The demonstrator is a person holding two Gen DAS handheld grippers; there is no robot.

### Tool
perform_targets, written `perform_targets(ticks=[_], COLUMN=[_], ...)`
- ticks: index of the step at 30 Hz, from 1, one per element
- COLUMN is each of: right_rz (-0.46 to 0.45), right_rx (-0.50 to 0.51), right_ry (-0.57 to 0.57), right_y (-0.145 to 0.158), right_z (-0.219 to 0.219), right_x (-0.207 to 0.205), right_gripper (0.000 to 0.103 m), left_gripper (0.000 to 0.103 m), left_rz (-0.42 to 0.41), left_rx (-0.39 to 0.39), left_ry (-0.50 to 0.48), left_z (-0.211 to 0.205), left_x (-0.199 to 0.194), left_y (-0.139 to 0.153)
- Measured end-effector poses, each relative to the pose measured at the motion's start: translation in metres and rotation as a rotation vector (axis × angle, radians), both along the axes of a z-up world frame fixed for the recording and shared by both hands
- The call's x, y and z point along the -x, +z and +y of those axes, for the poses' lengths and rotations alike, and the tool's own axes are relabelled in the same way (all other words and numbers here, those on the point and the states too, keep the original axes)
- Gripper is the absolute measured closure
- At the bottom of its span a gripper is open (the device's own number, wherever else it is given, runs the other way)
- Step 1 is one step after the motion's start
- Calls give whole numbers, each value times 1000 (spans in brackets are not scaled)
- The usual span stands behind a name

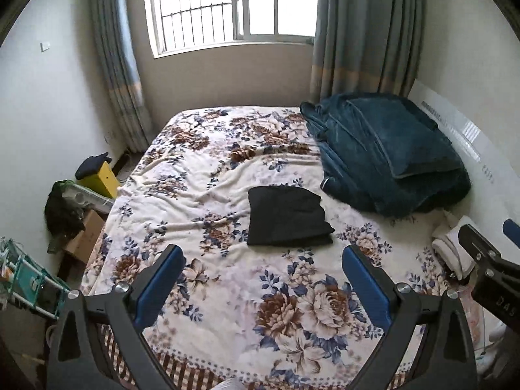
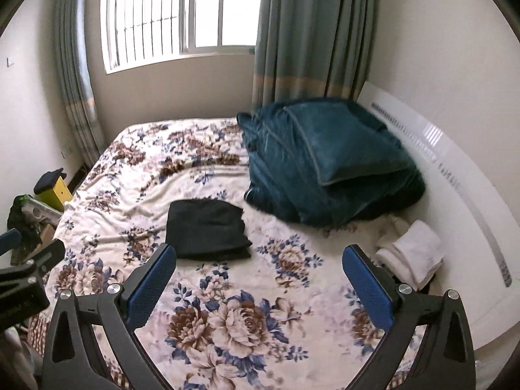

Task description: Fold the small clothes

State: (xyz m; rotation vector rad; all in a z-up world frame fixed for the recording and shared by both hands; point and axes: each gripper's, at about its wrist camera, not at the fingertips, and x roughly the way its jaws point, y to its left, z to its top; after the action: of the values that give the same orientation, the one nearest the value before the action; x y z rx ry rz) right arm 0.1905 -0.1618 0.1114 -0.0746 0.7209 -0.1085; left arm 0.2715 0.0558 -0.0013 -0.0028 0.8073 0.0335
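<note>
A black garment [image 1: 287,216] is seen lying folded mid-bed on the floral blanket [image 1: 227,292] — that piece is judged done. Both the left gripper [image 1: 263,279] and right gripper [image 2: 260,279] are held spread wide, empty; white clothes [image 2: 411,253] nearby appear folded too.

The only lettering that can be made out stands on the black body of the right gripper [image 1: 487,253], at the right edge of the left wrist view — it looks like "DAS", cut off by the frame. Small dark marks run along the white panel [image 2: 455,169] beside the bed — too blurred to read.
</note>
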Motion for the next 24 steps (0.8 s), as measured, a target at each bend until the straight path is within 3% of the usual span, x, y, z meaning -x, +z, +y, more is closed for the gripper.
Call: perform_targets(ticks=[9,24], right_rz=[-16,22], right_rx=[-27,-26], right_ry=[20,32], right_y=[35,29], right_z=[3,-1], right_x=[54,41], right_gripper=[0,0], left_gripper=[3,0], left_rz=[-35,14], left_rx=[-13,3], left_ry=[10,27], left_z=[-1,-1], left_x=[36,37], left_y=[21,15])
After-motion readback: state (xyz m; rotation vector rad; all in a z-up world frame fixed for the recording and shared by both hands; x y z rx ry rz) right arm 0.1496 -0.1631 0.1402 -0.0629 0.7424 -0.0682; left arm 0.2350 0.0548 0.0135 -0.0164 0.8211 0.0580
